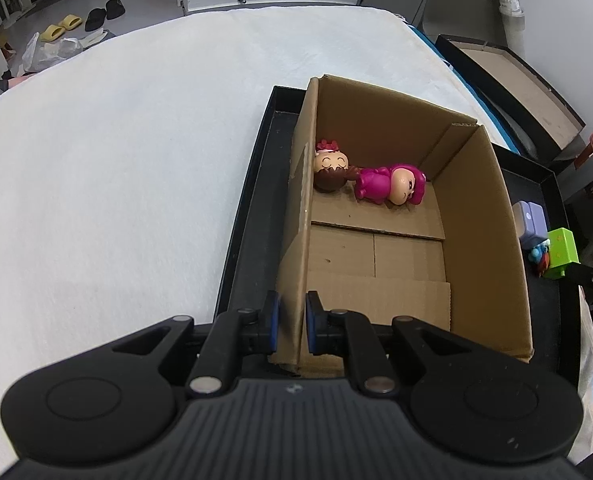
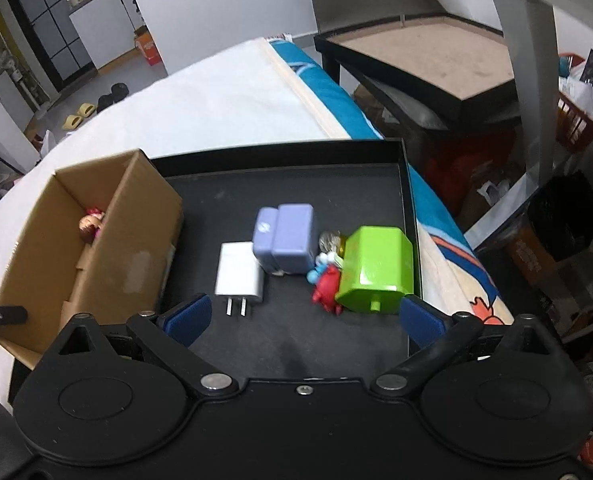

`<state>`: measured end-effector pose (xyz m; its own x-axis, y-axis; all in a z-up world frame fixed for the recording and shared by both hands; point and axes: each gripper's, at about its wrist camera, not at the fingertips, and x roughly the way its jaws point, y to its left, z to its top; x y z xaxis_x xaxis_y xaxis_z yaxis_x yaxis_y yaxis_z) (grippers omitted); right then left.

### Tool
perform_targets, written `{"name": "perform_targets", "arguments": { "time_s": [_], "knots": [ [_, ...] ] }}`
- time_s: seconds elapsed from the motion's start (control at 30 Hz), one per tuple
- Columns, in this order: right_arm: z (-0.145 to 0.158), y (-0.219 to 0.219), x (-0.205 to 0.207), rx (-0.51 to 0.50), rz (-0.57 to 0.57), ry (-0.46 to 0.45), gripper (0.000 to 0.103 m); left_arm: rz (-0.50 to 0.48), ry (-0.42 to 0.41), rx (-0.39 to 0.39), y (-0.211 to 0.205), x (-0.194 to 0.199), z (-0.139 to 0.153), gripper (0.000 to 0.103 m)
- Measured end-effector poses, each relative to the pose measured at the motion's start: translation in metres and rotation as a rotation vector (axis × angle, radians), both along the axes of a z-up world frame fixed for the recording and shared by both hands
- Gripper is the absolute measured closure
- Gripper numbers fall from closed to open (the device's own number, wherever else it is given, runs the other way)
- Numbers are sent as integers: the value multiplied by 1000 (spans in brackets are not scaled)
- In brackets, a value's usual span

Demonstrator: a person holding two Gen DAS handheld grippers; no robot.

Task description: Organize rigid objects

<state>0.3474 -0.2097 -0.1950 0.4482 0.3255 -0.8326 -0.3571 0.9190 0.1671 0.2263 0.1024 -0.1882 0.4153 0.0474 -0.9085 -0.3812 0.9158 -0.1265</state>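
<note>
L gripper (image 1: 292,322) is sitting clamped on the near-left wall of the box (image 1: 476,216), pads pinching the cardboard edge, so it's steadying the box, not picking. Box is standing in the left part of the black tray (image 2: 288,156), which is lying on a white-covered bed (image 1: 116,160). Two dolls are already lying in the box's far end: a brown-haired one (image 1: 330,170) against the left wall and a pink one (image 1: 388,184) touching it, on its side, long axis running across the box.

R gripper (image 2: 304,322) is hanging over the tray w/ jaws wide apart, nothing between the pads. Remaining items are lying just ahead of it, right of the box: white charger (image 2: 239,274), purple block (image 2: 286,240), green block (image 2: 376,274), and a small red-blue figure (image 2: 326,284) wedged between purple and green.

Key relation, imo: charger is sitting closest, ahead and slightly left of gripper centre, just beside the left pad. Its long axis is running roughly toward the gripper, prongs pointing back at it. So the jaws are already spanning its short width; a straight drop fwd looks enough, no wrist roll needed. Green block is lying tilted near the right pad, peg end facing the gripper. R hand is clearly the nearer one for all four; L is occupied.
</note>
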Motion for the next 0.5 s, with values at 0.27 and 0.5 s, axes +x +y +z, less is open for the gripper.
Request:
{"name": "perform_targets", "arguments": {
  "time_s": [0.27,0.5],
  "knots": [
    [-11,0,7,22,1,41,43,9,-2,-11,4,1,-3,91],
    [-7,-12,15,47,-48,25,50,6,5,-10,5,5,-5,91]
  ]
}}
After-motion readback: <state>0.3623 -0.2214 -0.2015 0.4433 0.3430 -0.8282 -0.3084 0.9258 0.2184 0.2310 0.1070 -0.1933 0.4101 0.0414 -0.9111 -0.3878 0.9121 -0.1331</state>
